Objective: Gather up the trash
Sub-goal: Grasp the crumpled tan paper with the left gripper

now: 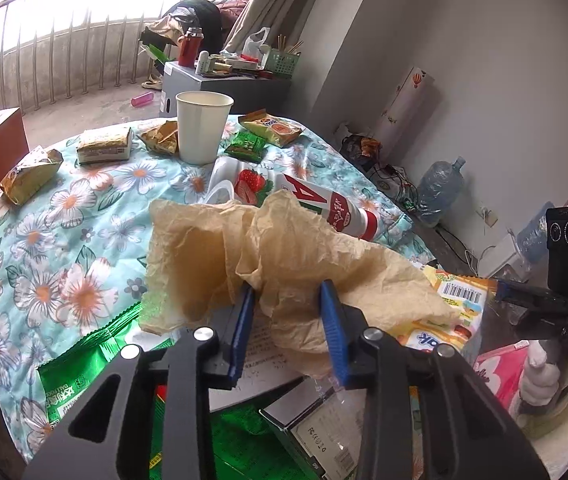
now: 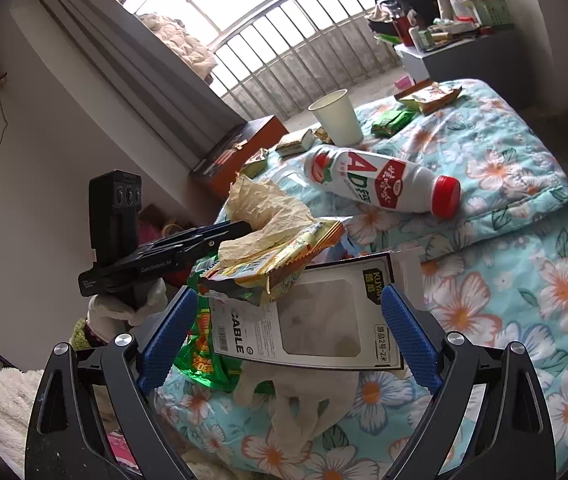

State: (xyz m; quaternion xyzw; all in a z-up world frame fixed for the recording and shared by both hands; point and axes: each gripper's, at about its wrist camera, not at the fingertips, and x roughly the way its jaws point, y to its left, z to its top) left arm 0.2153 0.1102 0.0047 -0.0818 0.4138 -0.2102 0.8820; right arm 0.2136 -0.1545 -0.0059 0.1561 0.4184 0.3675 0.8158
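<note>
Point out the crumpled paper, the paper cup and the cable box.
crumpled paper [image 1: 292, 248], left wrist view, on its creased middle.
paper cup [image 1: 200, 130], left wrist view, on its side wall.
cable box [image 2: 316, 316], right wrist view, on its clear window.

Readable text. Lying white bottle [image 2: 380, 184] with red cap: large red "AD" plus Chinese characters on its label. Windowed white-and-black box [image 2: 316, 320]: "CABLE" beside a barcode, "KUYAN" on the black corner panel, and a small framed Chinese label including the numerals 2 and 2. Left gripper [image 2: 243, 226] body: "GenRobot.AI". Green foil wrapper [image 1: 83, 376]: small print, partly "DAILY FOODS". Yellow snack packet [image 1: 460, 300]: barcode, digits illegible.
</note>
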